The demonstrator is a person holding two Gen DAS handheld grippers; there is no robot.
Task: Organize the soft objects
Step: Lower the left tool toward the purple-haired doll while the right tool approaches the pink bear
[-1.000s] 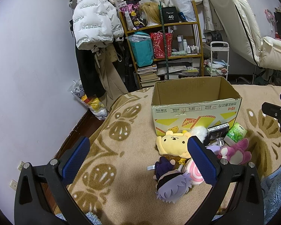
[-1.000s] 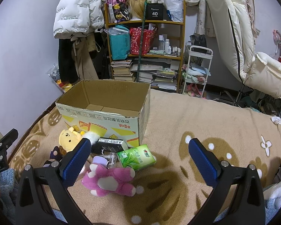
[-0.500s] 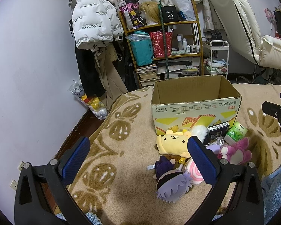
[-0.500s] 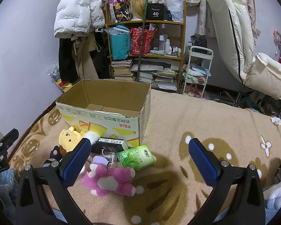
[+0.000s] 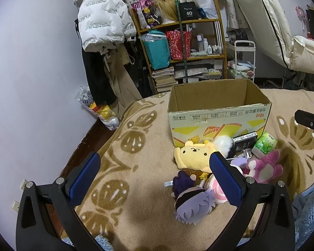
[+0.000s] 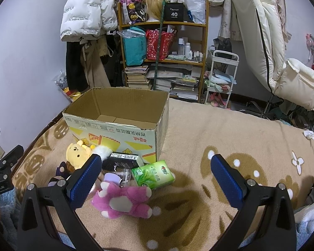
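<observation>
An open cardboard box (image 5: 218, 115) (image 6: 115, 125) stands on the beige blanket; I see nothing inside it. In front of it lies a pile: a yellow bear plush (image 5: 196, 153) (image 6: 76, 152), a purple-haired doll (image 5: 191, 206), a pink-and-white round plush (image 5: 214, 190), a magenta plush (image 5: 262, 167) (image 6: 123, 200), a green tissue pack (image 5: 265, 142) (image 6: 152, 174) and a black packet (image 5: 245, 141) (image 6: 123, 160). My left gripper (image 5: 155, 177) is open and empty, just left of the pile. My right gripper (image 6: 155, 179) is open and empty, above the magenta plush.
A wooden shelf (image 6: 163, 48) with bags and books, hanging coats (image 5: 102, 23) and a white cart (image 6: 221, 77) stand beyond the bed. A cream recliner (image 6: 278, 58) is at the right. A blue fleece blanket (image 5: 307, 207) lies at the near edge.
</observation>
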